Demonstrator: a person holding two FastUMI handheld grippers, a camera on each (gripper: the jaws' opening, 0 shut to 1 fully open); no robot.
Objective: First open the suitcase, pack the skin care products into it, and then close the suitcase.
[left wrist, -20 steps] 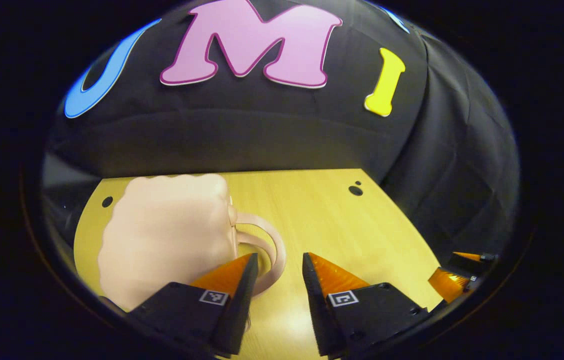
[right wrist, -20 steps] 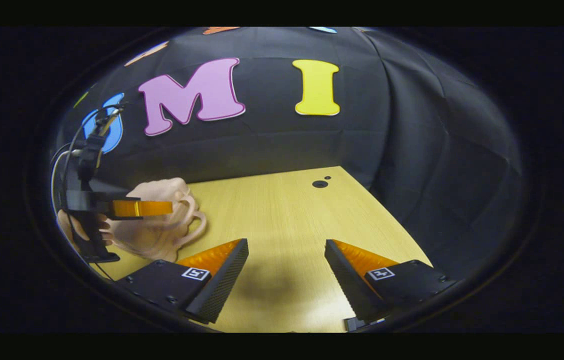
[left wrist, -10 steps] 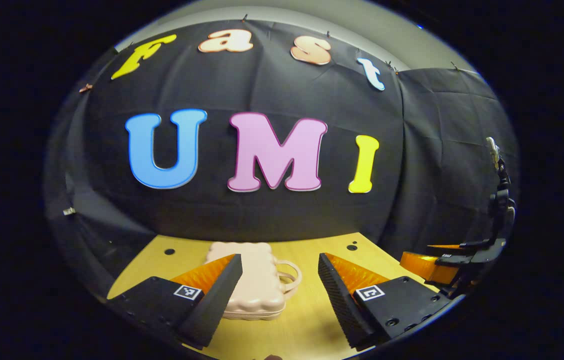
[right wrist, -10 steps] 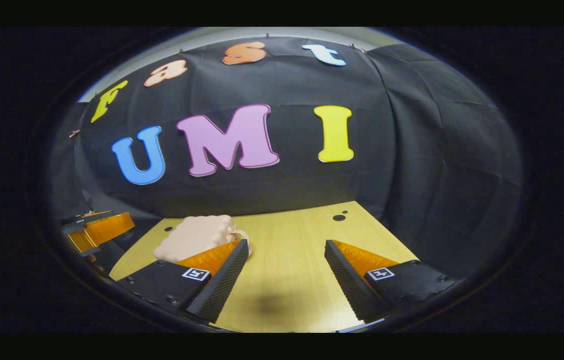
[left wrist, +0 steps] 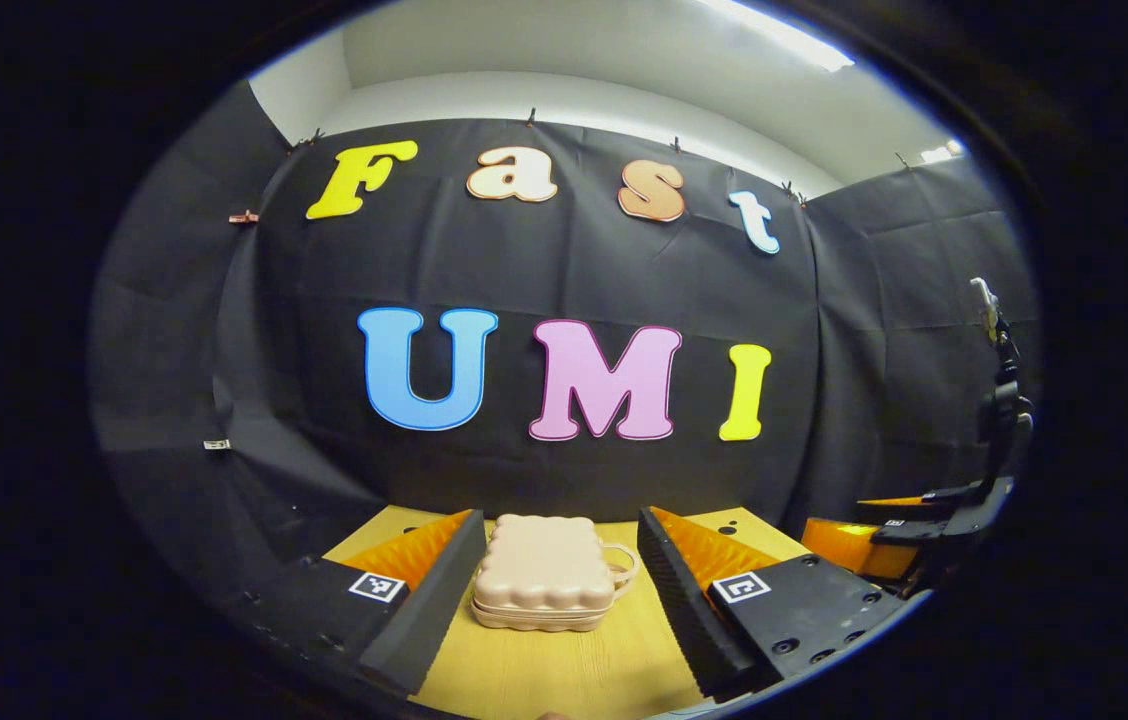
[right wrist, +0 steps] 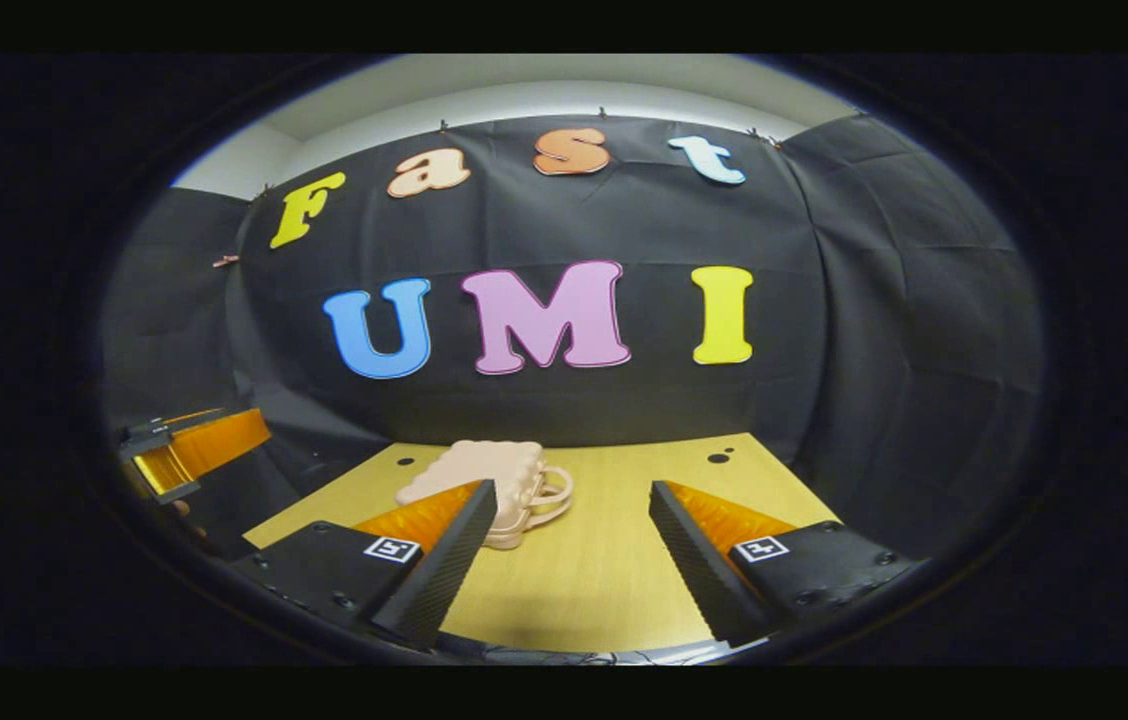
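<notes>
A small pink suitcase [left wrist: 544, 580] with scalloped edges lies flat and closed on the wooden table [left wrist: 544, 670], its handle [left wrist: 622, 565] pointing right. My left gripper [left wrist: 559, 517] hangs open in front of it, well apart, with nothing between its fingers. In the right gripper view the suitcase [right wrist: 484, 470] sits beyond the left finger, partly hidden by it, on the table [right wrist: 604, 560]. My right gripper [right wrist: 572, 490] is open and holds nothing. The right gripper [left wrist: 864, 540] appears at the far right of the left gripper view. The left gripper [right wrist: 199, 450] appears at the far left of the right gripper view.
Black cloth walls close the table's back and right sides. Two small dark holes [right wrist: 719, 458] mark the table's far right corner. Bare wood [right wrist: 624, 520] stretches to the right of the suitcase.
Both grippers have drawn back and risen from the suitcase, which now looks smaller and farther off. The left gripper left the handle area. Both stayed open.
</notes>
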